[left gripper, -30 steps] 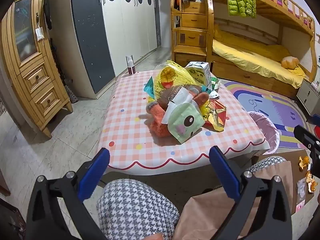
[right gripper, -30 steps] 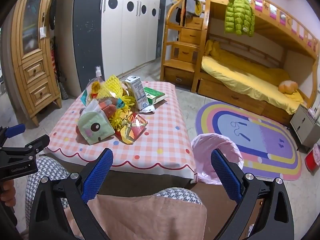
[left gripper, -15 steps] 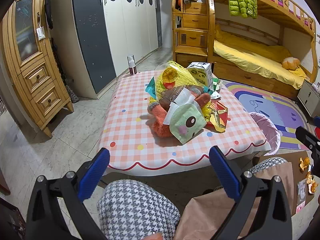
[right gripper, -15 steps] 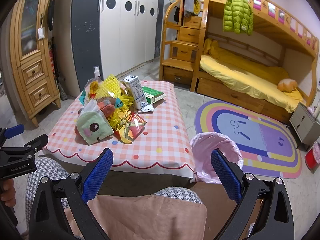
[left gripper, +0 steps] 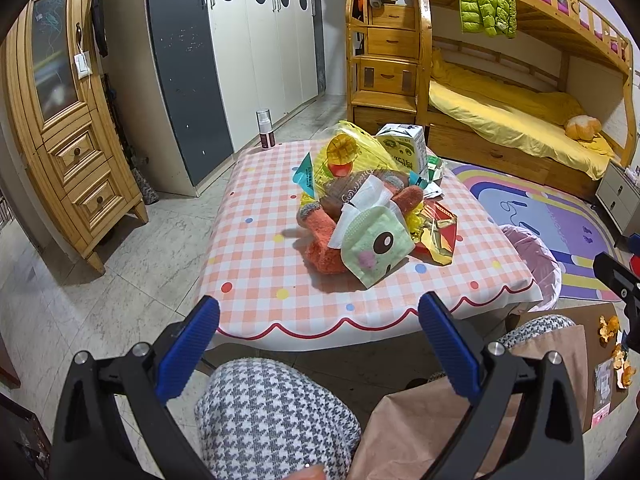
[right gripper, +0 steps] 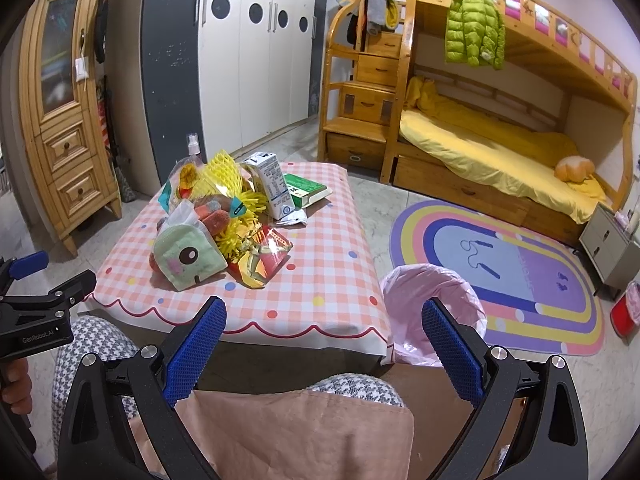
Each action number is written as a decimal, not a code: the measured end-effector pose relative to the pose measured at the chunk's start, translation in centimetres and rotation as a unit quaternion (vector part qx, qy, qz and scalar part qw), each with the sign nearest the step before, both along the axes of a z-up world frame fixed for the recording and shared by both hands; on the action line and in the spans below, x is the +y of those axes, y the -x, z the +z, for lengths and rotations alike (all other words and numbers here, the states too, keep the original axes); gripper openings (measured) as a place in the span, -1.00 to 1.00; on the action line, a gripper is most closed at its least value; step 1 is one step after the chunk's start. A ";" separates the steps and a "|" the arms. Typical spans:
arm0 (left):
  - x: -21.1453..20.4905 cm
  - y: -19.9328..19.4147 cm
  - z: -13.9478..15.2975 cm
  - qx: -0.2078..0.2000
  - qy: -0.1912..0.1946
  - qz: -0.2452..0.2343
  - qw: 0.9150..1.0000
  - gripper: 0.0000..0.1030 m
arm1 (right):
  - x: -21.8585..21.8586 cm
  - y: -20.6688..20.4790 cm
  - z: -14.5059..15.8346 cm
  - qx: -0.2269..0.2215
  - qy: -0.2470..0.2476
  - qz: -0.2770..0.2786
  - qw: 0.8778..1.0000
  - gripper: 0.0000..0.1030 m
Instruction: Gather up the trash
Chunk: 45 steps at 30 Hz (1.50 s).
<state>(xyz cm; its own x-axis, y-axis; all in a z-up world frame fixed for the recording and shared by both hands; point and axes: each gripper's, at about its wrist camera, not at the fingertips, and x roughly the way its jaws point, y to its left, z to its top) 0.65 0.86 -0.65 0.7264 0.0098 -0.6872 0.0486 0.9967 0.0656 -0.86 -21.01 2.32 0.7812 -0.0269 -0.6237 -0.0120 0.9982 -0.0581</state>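
Observation:
A heap of trash sits mid-table on the pink checked tablecloth [left gripper: 260,264]: a green tissue pack with a cartoon face [left gripper: 376,244] [right gripper: 186,256], an orange sock [left gripper: 320,236], a yellow bag [left gripper: 352,156], a milk carton [left gripper: 404,146] [right gripper: 270,184], a red and gold wrapper [left gripper: 438,232] [right gripper: 264,256] and a green box [right gripper: 304,192]. A bin with a pink liner [right gripper: 436,304] [left gripper: 528,256] stands at the table's right side. My left gripper [left gripper: 318,346] and right gripper [right gripper: 324,348] hang open before the table's near edge, above the person's checked knees, holding nothing.
A spray bottle [left gripper: 265,128] stands on the table's far left corner. A wooden cabinet [left gripper: 68,128] is at the left, wardrobes behind, a bunk bed [right gripper: 500,140] and rainbow rug [right gripper: 500,268] at the right. Orange peels [left gripper: 612,340] lie on cardboard by the person's right knee.
Both views have crept slightly closer to the table. Both grippers stay open and empty, and nothing on the table has moved.

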 end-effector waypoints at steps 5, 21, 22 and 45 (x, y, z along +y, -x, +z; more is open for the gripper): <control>0.1 0.0 0.0 0.000 0.000 0.001 1.000 0.87 | 0.0 0.0 0.1 -0.001 -0.001 0.000 1.000 0.88; 0.4 0.1 0.0 0.000 0.001 0.002 1.000 0.87 | 0.0 0.0 0.0 -0.001 -0.001 -0.001 1.000 0.88; 0.4 0.1 0.0 0.001 0.001 0.001 1.000 0.87 | 0.0 0.0 0.1 -0.001 -0.001 0.000 1.000 0.88; 0.4 0.1 0.1 0.001 0.002 0.001 1.000 0.87 | 0.0 0.0 0.1 -0.001 -0.002 -0.001 1.000 0.88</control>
